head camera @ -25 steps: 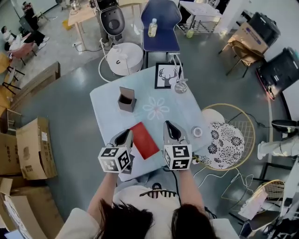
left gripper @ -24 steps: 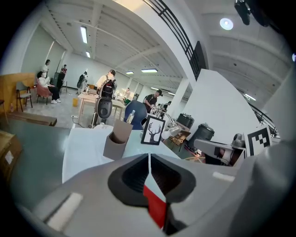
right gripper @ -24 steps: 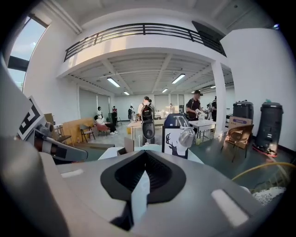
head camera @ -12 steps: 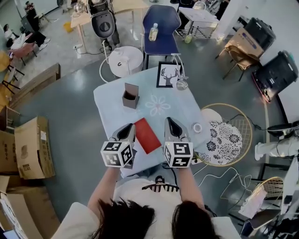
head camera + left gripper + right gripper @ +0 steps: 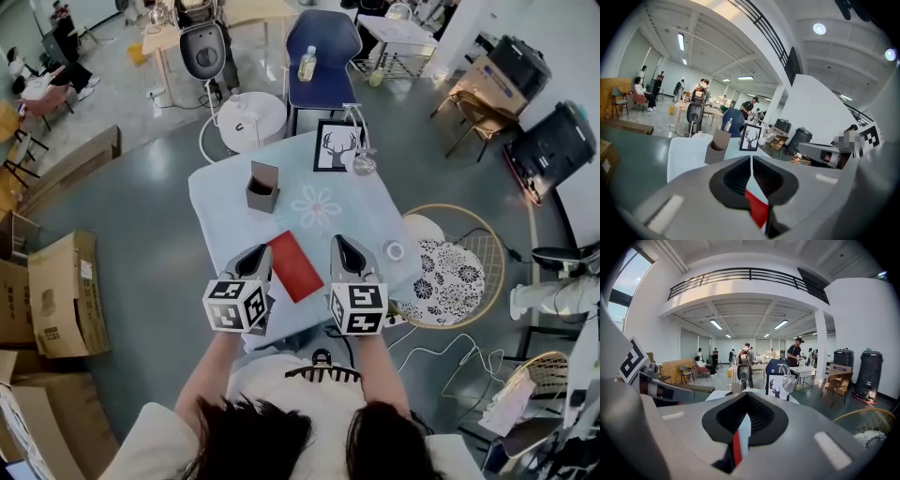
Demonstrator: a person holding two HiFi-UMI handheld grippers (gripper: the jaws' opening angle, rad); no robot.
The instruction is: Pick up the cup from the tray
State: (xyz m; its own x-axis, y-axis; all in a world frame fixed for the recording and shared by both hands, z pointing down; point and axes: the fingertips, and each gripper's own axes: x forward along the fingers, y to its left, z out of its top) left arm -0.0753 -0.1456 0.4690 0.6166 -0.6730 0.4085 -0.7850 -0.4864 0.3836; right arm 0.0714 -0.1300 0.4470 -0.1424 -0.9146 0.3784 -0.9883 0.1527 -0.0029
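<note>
My left gripper (image 5: 256,255) and right gripper (image 5: 341,246) have jaws closed, empty; I'd open the left wide, then approach the far brown cup (image 5: 262,187) squarely.

Left tongs (image 5: 262,251) and right tongs (image 5: 339,242) have both risen slightly.

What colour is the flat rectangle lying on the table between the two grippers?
The flat rectangle is plain red, clearest in the head view.

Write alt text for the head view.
From above: a person holds the left gripper and right gripper, both shut, over the near edge of a blue table, a red sheet between them. Behind stand a brown container and deer picture.
</note>
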